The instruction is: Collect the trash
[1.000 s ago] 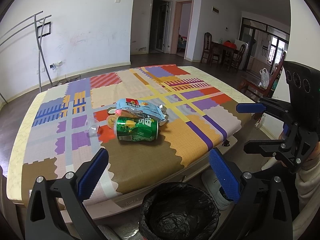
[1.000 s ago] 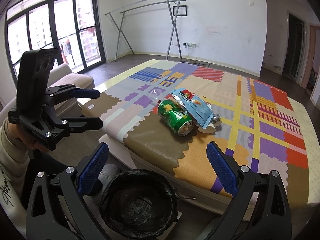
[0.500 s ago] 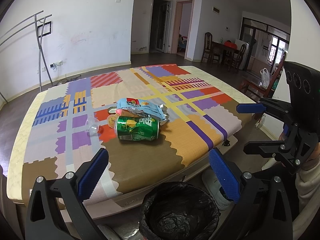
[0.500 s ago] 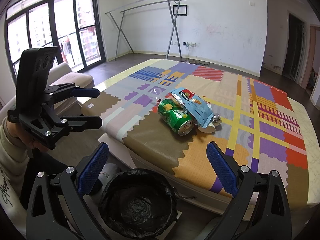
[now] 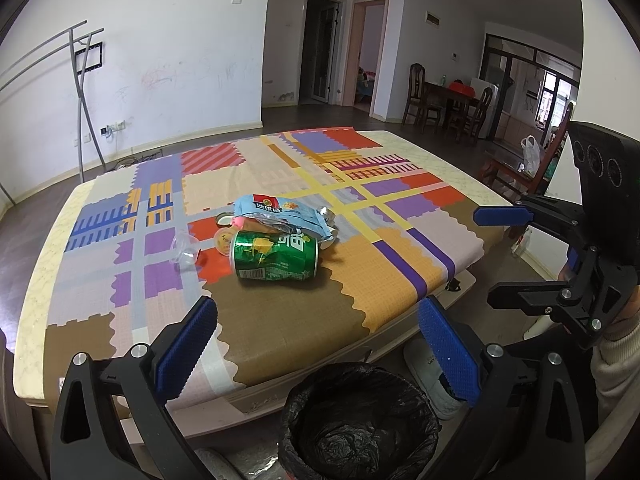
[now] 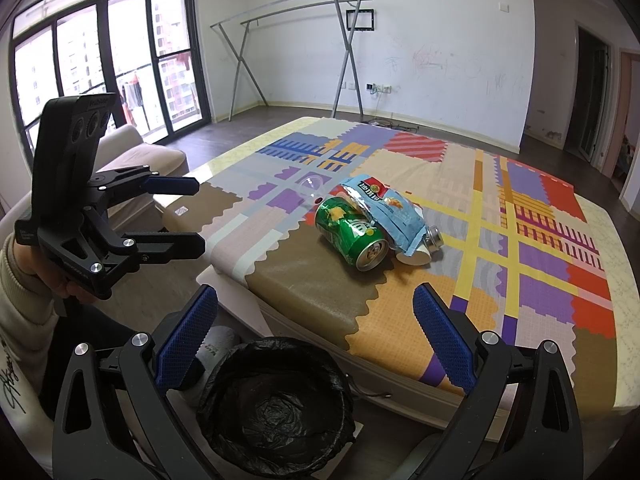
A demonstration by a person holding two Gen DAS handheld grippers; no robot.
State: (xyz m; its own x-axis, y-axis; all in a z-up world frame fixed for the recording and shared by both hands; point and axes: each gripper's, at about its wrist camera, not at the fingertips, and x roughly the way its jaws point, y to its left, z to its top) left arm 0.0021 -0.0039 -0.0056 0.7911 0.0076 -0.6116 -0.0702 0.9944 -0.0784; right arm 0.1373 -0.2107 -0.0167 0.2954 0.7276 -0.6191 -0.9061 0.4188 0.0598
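Left claw [image 5: 318, 346] spread wide, empty, blue ribbed pads [image 5: 186, 346] apart, hovering over the near edge of the counter [image 5: 48, 280] and above the bin. Right claw [image 6: 316, 340] likewise spread and empty, held just beside the left one, each visible in the other's view: left claw at the left side of the right wrist view, gripped by a hand [image 6: 60, 284] in a cream sleeve [image 6: 22, 320]; right claw at the right side of the left wrist view.

Directly below and between both, on the floor against the counter: a round bin lined with a black bag [image 5: 360, 420], open-mouthed. Beside it, a white shoe [image 5: 426, 376].

Farther out, near the middle of the patchwork mat [image 5: 384, 272] covering the counter: a dented green drink can [image 5: 276, 256] on its side, touching a crumpled blue snack bag [image 5: 280, 216] that leans over it. Under the bag's far end, a small silver can [image 6: 434, 236] and a paper cup [image 6: 416, 258]. To the can's left, an orange lid [image 5: 223, 236], a clear plastic cup [image 5: 185, 250] tipped over, and a small round cap [image 5: 223, 221].
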